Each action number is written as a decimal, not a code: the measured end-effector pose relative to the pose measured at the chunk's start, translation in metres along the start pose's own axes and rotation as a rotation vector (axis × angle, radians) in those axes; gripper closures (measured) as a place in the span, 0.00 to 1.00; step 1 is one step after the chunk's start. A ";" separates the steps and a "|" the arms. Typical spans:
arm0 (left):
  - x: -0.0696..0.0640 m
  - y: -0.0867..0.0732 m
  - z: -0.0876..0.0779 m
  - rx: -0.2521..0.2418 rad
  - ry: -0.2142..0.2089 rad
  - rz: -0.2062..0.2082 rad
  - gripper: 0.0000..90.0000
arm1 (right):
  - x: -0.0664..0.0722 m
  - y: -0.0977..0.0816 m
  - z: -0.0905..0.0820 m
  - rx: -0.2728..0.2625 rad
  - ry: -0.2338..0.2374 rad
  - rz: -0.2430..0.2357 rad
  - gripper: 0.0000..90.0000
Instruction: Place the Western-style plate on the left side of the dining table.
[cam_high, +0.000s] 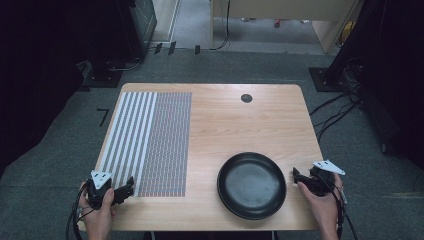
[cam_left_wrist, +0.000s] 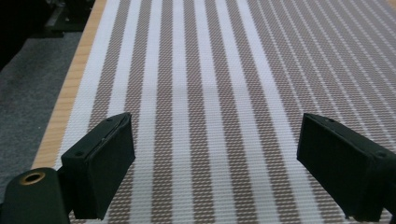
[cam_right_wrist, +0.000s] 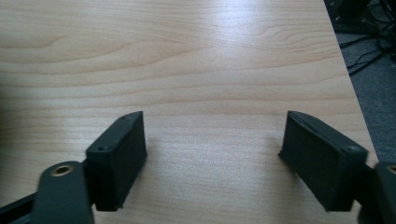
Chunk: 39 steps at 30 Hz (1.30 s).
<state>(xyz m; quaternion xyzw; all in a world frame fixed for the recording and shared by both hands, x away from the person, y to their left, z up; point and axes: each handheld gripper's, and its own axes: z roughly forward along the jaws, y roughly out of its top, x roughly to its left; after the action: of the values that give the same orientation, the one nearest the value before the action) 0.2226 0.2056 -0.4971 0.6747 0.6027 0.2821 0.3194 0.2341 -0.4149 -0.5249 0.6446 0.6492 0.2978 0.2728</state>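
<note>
A woven placemat (cam_high: 150, 140) with brown and white stripes lies on the left half of the wooden table (cam_high: 225, 120). A black plate (cam_high: 251, 185) sits near the front right. My left gripper (cam_high: 127, 187) hovers at the placemat's near left corner, held by a hand; in the left gripper view its jaws stand wide apart over the placemat (cam_left_wrist: 210, 84), so my left gripper (cam_left_wrist: 215, 163) is open with nothing between its fingers. My right gripper (cam_high: 296, 176) rests just right of the plate. Seen along its own jaws, my right gripper (cam_right_wrist: 212, 158) is open over bare wood (cam_right_wrist: 187, 70).
A small dark round grommet (cam_high: 246, 98) is set in the table near its far edge. Cables (cam_high: 335, 107) trail on the grey carpet right of the table. Dark equipment stands (cam_high: 107, 75) sit beyond the far left corner.
</note>
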 end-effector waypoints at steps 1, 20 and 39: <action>-0.002 0.002 0.000 -0.001 0.002 0.007 0.12 | 0.000 0.000 0.000 0.005 -0.007 0.005 0.16; -0.046 0.052 0.005 -0.027 -0.127 0.012 0.11 | -0.003 0.002 0.002 0.006 0.008 -0.007 0.16; -0.103 0.054 0.015 -0.052 -0.283 0.073 0.11 | -0.003 0.004 0.001 0.022 -0.002 0.018 0.16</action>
<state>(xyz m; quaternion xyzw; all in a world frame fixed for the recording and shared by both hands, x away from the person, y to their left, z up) 0.2571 0.0983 -0.4645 0.7207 0.5193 0.2112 0.4079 0.2378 -0.4182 -0.5232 0.6536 0.6462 0.2925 0.2638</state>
